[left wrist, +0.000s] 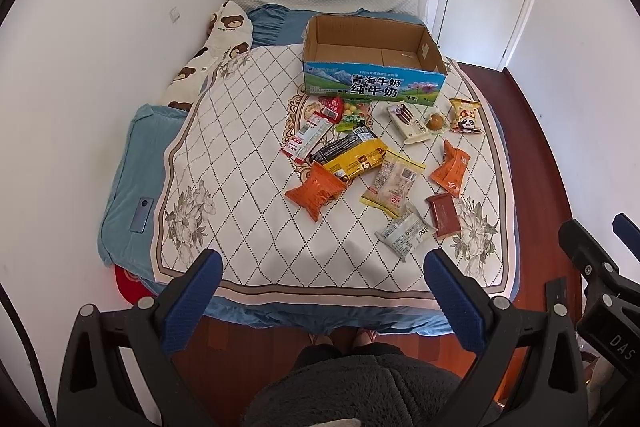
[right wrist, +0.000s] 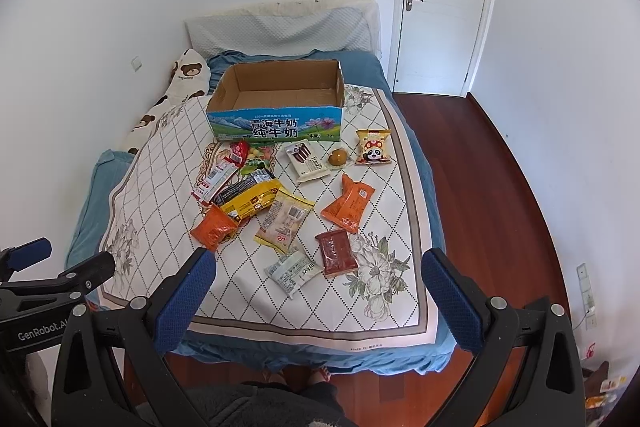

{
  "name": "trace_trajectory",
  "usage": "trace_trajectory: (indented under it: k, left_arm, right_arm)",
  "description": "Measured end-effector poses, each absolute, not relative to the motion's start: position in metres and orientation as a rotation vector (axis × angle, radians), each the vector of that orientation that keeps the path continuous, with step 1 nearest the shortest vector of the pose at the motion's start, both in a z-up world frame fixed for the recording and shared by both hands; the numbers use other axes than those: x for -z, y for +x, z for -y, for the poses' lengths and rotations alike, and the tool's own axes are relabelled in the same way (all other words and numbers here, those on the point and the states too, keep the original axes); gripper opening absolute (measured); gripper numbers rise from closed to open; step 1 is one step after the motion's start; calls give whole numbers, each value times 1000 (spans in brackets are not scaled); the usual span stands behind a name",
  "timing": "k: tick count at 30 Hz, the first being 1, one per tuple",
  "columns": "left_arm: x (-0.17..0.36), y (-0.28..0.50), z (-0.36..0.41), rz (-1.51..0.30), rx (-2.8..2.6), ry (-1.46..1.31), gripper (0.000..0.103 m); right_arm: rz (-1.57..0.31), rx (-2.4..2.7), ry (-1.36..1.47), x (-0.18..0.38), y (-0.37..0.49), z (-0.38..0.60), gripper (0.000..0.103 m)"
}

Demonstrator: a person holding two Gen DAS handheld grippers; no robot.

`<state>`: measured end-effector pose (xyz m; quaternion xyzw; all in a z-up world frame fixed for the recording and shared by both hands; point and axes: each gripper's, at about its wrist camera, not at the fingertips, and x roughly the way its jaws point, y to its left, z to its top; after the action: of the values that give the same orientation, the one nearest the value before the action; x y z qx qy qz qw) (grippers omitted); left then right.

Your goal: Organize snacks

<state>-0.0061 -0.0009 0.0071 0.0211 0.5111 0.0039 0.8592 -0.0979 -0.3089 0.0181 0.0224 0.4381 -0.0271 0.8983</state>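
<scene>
Snack packets lie scattered on the bed's patterned cloth (left wrist: 248, 131), from an orange pouch (left wrist: 316, 193) at left to a panda packet (left wrist: 464, 115) at right, before the empty milk carton (left wrist: 372, 57), presumably their destination. Left gripper (left wrist: 322, 281) and right gripper (right wrist: 318, 279) hover above the bed's near edge, jaws spread and holding nothing.

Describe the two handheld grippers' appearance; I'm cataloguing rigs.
The left gripper and right gripper match: black plastic frames with silver bolts, and two fingers with blue textured pads. White lettering marks the bodies: "GenRobot.AI" on the left, "DAS" on the right.
</scene>
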Motion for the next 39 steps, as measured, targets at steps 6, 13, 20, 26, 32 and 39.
trace_trajectory:
  k: [6, 13, 20, 26, 32, 39]
  left_arm:
    - [-7, -6, 2, -1076, -6, 45, 103]
    - [-5, -6, 3, -1078, -7, 46, 103]
    - [-5, -5, 4, -1081, -7, 47, 103]
    - [-6, -2, 4, -1080, -10, 46, 103]
    - [-6, -1, 2, -1080, -11, 45, 103]
    - [-3, 9, -2, -1071, -21, 53, 103]
  right_arm:
    - [-906, 55, 44, -18, -98, 308, 103]
    - [-906, 56, 46, -18, -98, 308, 103]
    - [-904, 57, 45, -18, -99, 308, 103]
    - [-906, 52, 43, -19, -96, 307, 103]
    - [-906, 51, 43, -20, -94, 306, 103]
    - [-919, 52, 58, -15, -82, 304, 103]
